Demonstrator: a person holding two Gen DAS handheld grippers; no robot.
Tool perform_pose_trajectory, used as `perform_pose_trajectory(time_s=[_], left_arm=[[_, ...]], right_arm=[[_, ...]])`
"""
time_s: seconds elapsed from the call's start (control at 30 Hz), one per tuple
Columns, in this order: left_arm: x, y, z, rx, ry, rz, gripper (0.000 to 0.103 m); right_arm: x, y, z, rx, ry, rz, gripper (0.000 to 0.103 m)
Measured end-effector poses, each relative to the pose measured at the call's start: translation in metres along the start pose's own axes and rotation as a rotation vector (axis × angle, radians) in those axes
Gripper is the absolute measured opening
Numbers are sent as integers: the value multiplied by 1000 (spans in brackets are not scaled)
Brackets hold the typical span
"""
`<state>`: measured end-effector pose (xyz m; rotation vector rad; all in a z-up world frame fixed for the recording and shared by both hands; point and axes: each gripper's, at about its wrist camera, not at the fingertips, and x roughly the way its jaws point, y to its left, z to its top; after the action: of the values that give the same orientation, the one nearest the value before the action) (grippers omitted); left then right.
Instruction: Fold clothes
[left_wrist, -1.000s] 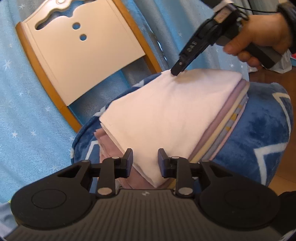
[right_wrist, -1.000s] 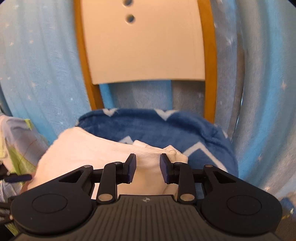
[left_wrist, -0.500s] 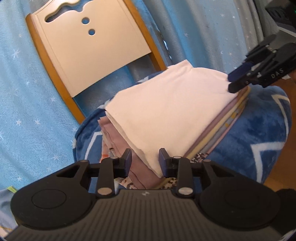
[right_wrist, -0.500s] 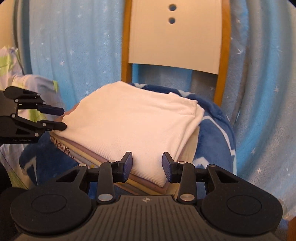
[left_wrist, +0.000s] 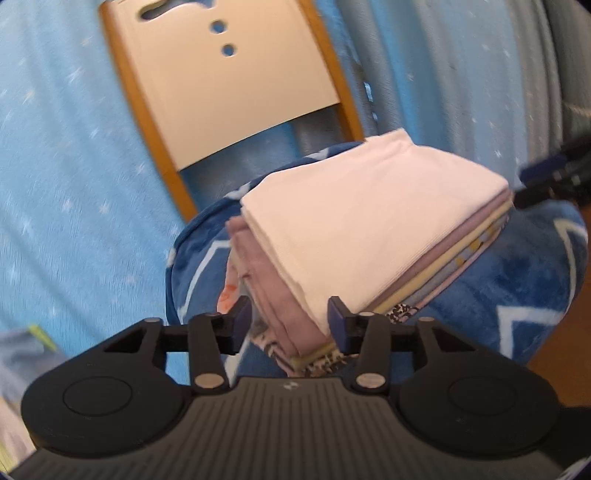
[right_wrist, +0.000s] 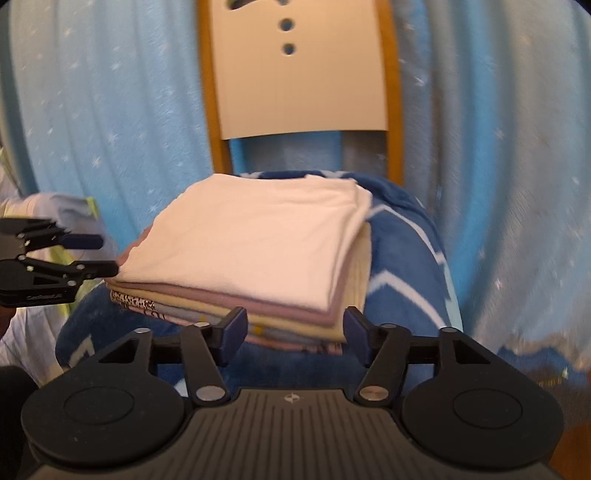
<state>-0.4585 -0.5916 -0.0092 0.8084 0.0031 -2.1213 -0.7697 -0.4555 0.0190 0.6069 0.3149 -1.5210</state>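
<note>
A stack of folded clothes (left_wrist: 369, 236) (right_wrist: 255, 251) rests on a chair seat covered by a blue blanket (left_wrist: 509, 280) (right_wrist: 402, 236). A folded white garment lies on top, over mauve, yellow and patterned layers. My left gripper (left_wrist: 291, 321) hovers open at the stack's near corner, nothing between its fingers. The right wrist view shows that left gripper (right_wrist: 98, 254) just off the stack's left edge. My right gripper (right_wrist: 295, 330) is open in front of the stack, holding nothing. It shows in the left wrist view at the far right edge (left_wrist: 543, 181).
The chair's cream backrest with orange wooden frame (left_wrist: 236, 74) (right_wrist: 303, 74) stands behind the stack. A light blue star-print curtain (left_wrist: 66, 166) (right_wrist: 110, 122) hangs all around. More fabric (right_wrist: 44, 206) lies at the left. Brown floor (left_wrist: 561, 347) shows at the right.
Both grippers have pulled back from the stack and their jaws have widened. The right gripper left the white garment's far corner and now sits farther from the pile.
</note>
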Motion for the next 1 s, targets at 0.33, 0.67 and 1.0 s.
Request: perform_pose_trajectory(time_s=[0.33, 0.67, 1.0], left_arm=[[-18, -2, -14, -164, 66, 2, 74], [-18, -4, -16, -263, 54, -22, 102], [13, -29, -21, -323, 136, -49, 102]], right_arm=[[-16, 10, -30, 50, 30, -63, 101], [-12, 6, -27, 75, 54, -132, 103], [20, 7, -32, 79, 127, -175, 103]])
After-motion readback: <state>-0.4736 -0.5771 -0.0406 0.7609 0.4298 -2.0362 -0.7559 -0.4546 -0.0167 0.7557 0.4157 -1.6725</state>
